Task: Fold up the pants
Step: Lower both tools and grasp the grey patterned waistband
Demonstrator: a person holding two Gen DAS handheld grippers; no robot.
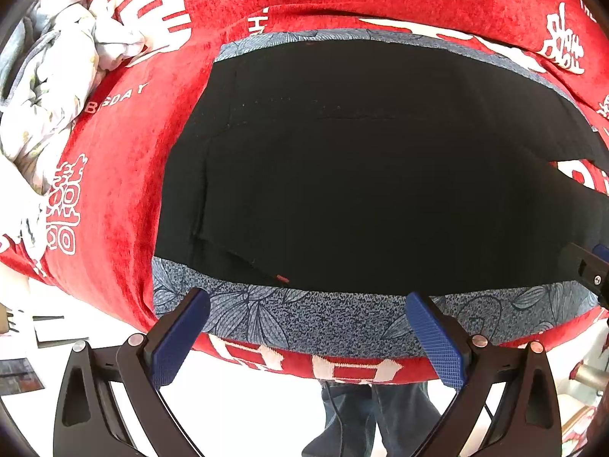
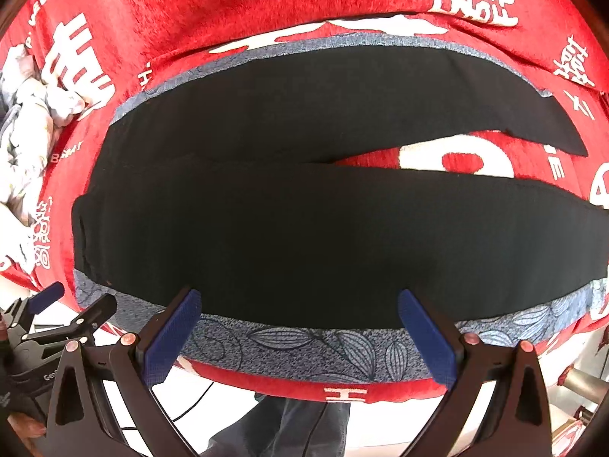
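Firstly, left wrist view: black pants (image 1: 361, 167), laid flat, waist end toward the left, on a blue-grey leaf-print mat (image 1: 304, 316) that covers a bench draped in a red cloth with white characters (image 1: 125, 160). Left gripper (image 1: 308, 327), jaws spread wide and empty, hovers over the mat's near edge just short of the pants hem line, likely staged for a first grasp. Crumpled pale floral fabric (image 1: 57, 87) lies well apart at far left. Right gripper's tip shows at the right edge.

Right wrist view: pants (image 2: 304, 228) spread with both legs (image 2: 418, 91) splayed rightward, unfolded. Right gripper (image 2: 297, 327), jaws likewise apart, holding nothing, above the near leg's edge.
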